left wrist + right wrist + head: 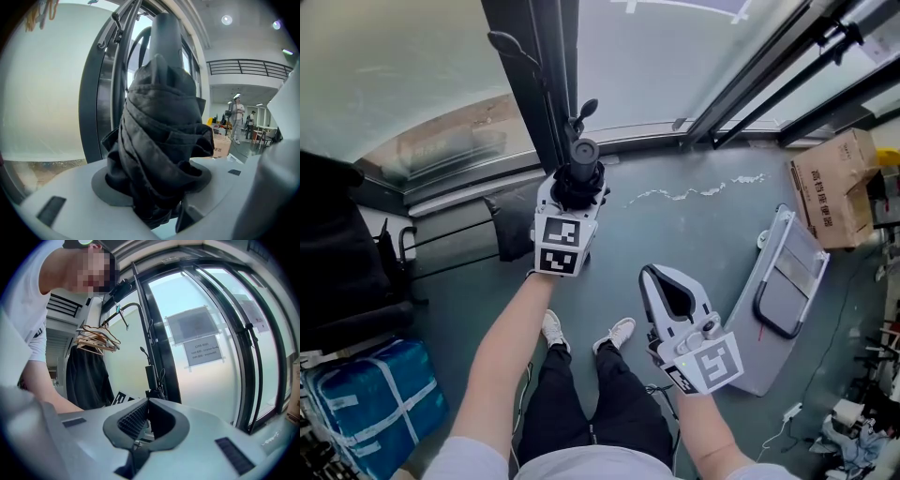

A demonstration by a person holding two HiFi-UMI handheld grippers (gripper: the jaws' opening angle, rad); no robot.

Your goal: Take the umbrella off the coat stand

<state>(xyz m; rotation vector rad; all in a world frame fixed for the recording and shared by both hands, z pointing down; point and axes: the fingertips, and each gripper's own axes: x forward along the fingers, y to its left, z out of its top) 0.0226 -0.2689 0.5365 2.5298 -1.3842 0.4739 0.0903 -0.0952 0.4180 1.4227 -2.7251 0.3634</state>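
The left hand-held gripper (574, 190) is clenched on a folded black umbrella (584, 152), its pale jaws pressing into the bunched fabric. In the left gripper view (154, 197) the umbrella (159, 140) stands upright between the jaws and fills the middle of the frame, its grey end cap (166, 33) at the top. The bare left forearm (502, 347) stretches from the lower left up to the centre of the head view, holding the umbrella just beside the dark coat stand (508, 44) near the top centre; whether it still hangs on a hook cannot be told. The right hand-held gripper (649, 274) sits lower and to the right, apart from the umbrella, its tips aimed toward the upper left. In its own view (146, 400) the ribbed jaws meet at the tips with nothing between them. Beyond them a dark coat (86, 376) hangs on wooden hangers (96, 339) at the left. On the grey floor lie a blue bag (375, 394) at lower left, a cardboard box (834, 187) at upper right and a folded step stool (787, 286).
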